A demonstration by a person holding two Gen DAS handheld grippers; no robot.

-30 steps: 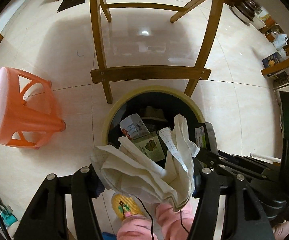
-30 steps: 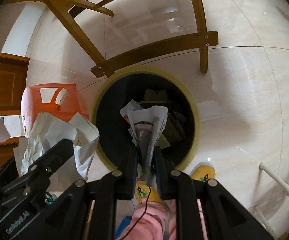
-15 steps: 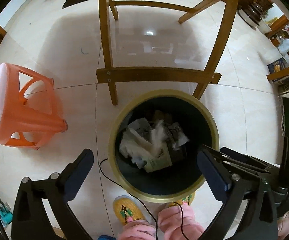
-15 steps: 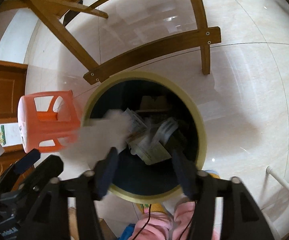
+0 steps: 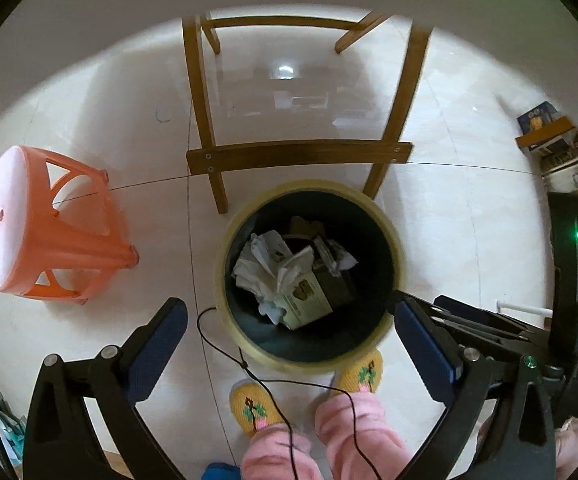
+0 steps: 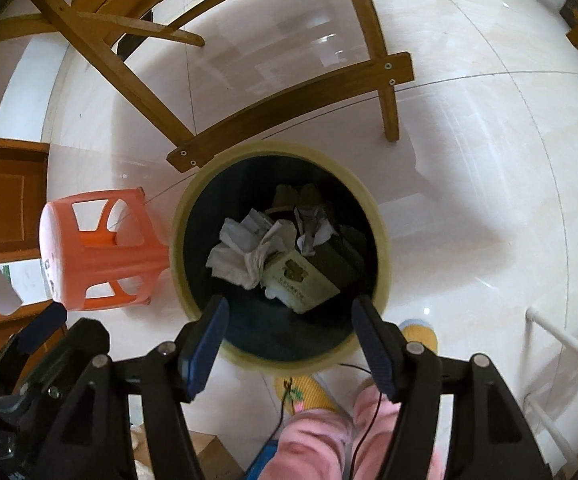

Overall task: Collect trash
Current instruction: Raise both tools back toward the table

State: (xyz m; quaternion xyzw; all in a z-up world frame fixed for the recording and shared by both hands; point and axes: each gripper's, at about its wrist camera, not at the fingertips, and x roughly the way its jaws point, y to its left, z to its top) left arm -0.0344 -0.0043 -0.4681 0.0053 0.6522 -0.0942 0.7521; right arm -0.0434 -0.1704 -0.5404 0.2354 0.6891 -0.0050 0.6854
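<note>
- Left wrist view looks nearly straight down: the left gripper [image 5: 289, 344] has its jaws spread as wide as they go, with nothing between the blue pads, and it hangs above the near rim of a round bin [image 5: 385, 224].
- Crumpled white paper [image 5: 257, 268] lies loose inside the bin on its left side, touching a printed carton [image 5: 307, 300] that rests tilted near the middle.
- Right wrist view shows the right gripper [image 6: 289, 344] with its jaws parted and empty, also over the near edge of the bin [image 6: 381, 248].
- A second, smaller paper wad [image 6: 313, 228] sits just right of the large white wad [image 6: 245, 248], both on top of the other rubbish.
- An orange stool [image 5: 49, 224] stands on the floor to the left of the bin, close to it.
- A wooden chair frame [image 5: 301, 156] stands just beyond the bin's far rim.
- Yellow slippers [image 5: 253, 404] and pink trouser legs [image 5: 353, 428] of the person show at the near edge, just beside the bin, with a thin black cable [image 5: 225, 352] trailing across them.
</note>
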